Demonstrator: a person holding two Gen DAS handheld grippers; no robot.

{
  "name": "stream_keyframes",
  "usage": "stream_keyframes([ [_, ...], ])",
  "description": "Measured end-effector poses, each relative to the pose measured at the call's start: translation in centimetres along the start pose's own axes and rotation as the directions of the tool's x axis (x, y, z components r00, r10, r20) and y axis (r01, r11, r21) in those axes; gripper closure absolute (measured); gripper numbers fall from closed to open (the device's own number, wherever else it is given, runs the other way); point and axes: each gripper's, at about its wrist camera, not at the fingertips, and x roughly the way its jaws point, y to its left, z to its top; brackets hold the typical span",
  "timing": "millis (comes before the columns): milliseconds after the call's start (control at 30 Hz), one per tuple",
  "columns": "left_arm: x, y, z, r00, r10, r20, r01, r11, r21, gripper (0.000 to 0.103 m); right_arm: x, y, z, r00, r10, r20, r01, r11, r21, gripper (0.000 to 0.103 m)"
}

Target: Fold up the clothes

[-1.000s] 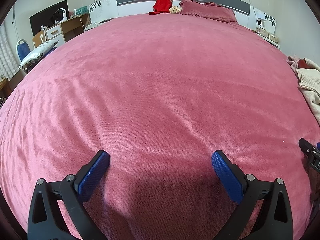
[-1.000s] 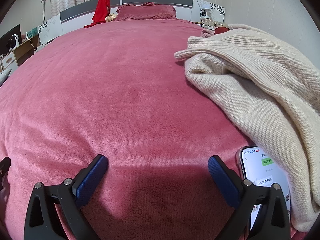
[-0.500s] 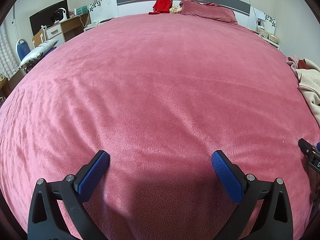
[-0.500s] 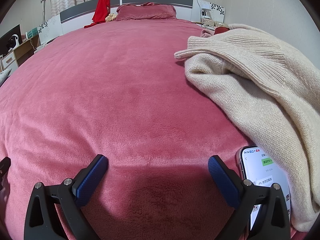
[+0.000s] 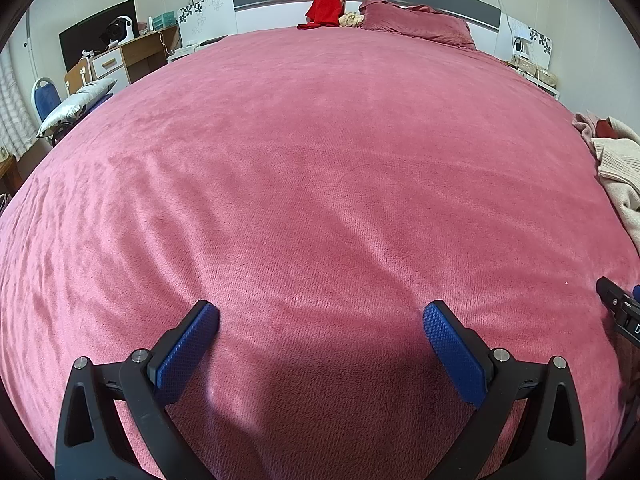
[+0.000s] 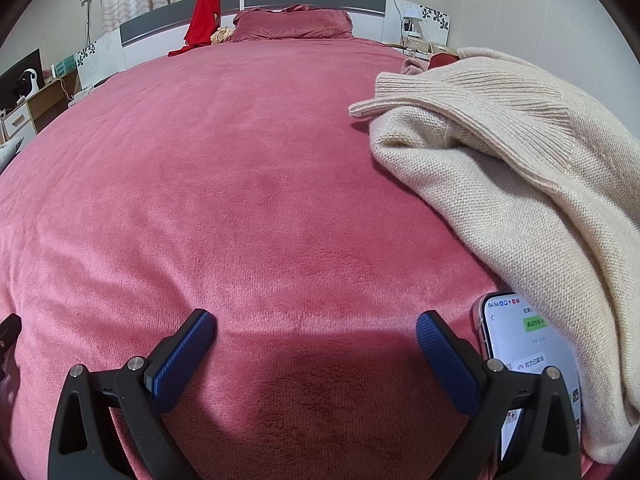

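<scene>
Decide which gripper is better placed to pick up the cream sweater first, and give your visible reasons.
Probably the right gripper: the cream sweater lies close beside it, just to its right. From the left gripper, the sweater is only a sliver at the far right edge. Both are open and empty.

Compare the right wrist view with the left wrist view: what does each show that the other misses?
Only the right wrist view shows the lit phone beside the open right gripper. Only the left shows the blue chair and silver pillow. Both share the pink bedspread, beige sweater, red garment and an open gripper; the left gripper holds nothing.
</scene>
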Motion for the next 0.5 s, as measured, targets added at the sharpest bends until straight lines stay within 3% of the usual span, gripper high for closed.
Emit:
stream_keyframes([
  [500, 0.00, 0.02, 0.01, 1.000, -0.001, 0.001, 0.001, 1.000, -0.001, 0.000, 0.00, 0.00, 0.00, 1.000, 0.000, 0.000, 0.000, 1.000, 0.000, 0.000],
])
